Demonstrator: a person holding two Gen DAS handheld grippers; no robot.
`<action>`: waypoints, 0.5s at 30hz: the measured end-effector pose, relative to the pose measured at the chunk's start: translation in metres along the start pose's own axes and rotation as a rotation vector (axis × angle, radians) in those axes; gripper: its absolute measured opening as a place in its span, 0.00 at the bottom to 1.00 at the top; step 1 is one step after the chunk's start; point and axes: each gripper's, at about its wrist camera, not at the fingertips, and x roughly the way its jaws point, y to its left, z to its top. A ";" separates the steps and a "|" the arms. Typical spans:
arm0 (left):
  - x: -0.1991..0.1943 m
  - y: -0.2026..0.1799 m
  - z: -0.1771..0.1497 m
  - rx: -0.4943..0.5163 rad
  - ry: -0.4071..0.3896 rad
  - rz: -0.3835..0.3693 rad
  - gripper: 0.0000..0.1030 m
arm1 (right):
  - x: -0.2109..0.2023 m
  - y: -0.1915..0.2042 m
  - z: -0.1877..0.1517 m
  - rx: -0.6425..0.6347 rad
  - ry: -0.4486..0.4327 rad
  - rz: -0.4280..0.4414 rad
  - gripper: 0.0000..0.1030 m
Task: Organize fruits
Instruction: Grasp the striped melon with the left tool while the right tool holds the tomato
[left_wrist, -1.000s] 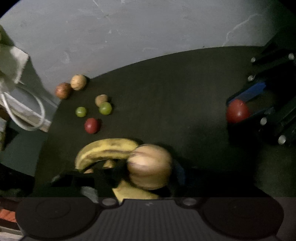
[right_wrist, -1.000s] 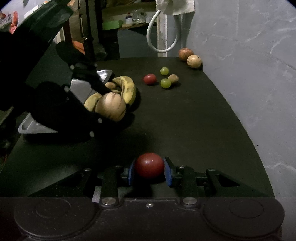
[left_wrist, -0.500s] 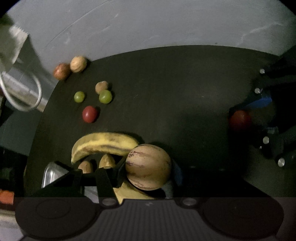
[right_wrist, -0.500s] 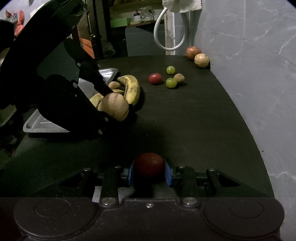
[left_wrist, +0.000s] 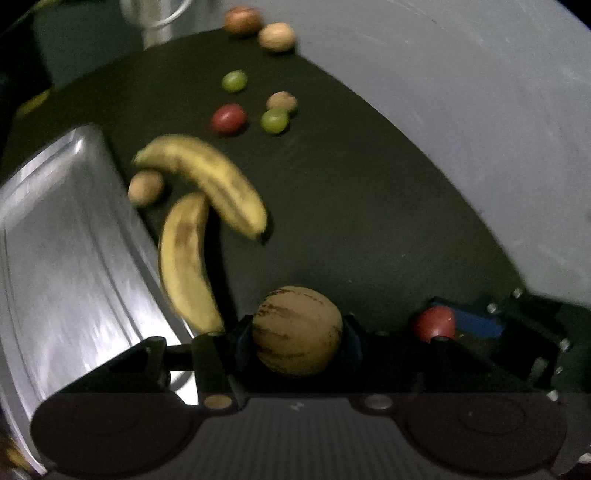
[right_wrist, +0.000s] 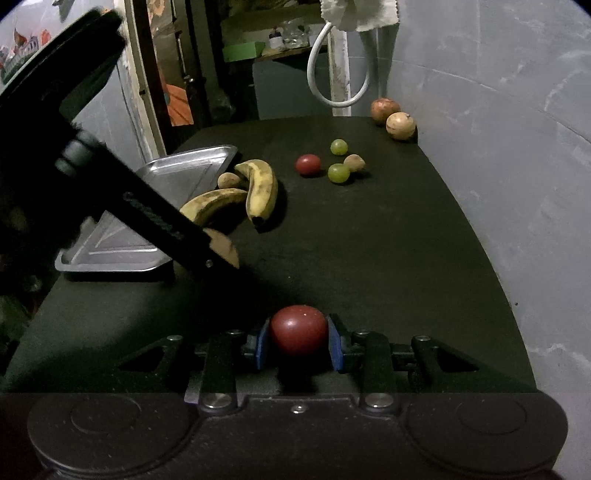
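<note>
My left gripper (left_wrist: 297, 338) is shut on a tan, brown-striped round melon (left_wrist: 297, 330), held above the dark table beside a metal tray (left_wrist: 55, 266). My right gripper (right_wrist: 298, 338) is shut on a dark red round fruit (right_wrist: 298, 329), low over the table's near part; it also shows in the left wrist view (left_wrist: 434, 323). Two spotted bananas (right_wrist: 258, 188) and a small brown fruit (right_wrist: 228, 180) lie beside the tray (right_wrist: 192, 170). In the right wrist view the left gripper's arm hides most of the melon (right_wrist: 223, 249).
Further back lie a red fruit (right_wrist: 307, 164), two green fruits (right_wrist: 338, 172), a small tan fruit (right_wrist: 354, 162), and two round fruits (right_wrist: 400, 125) by the grey wall (right_wrist: 517, 147). A white hose loop (right_wrist: 332, 74) hangs past the table's far edge.
My left gripper has swung with the melon toward the right gripper and turned, so the tray and both bananas now show fully. The right gripper has barely moved, still holding the red fruit.
</note>
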 end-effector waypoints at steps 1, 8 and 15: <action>-0.001 0.004 -0.004 -0.035 -0.003 -0.018 0.52 | -0.001 0.000 0.000 0.004 -0.001 0.000 0.33; -0.009 0.037 -0.032 -0.287 -0.021 -0.168 0.52 | -0.002 -0.003 0.004 0.068 0.013 0.026 0.33; -0.028 0.058 -0.051 -0.344 -0.082 -0.229 0.52 | 0.008 0.004 0.023 0.088 0.002 0.028 0.33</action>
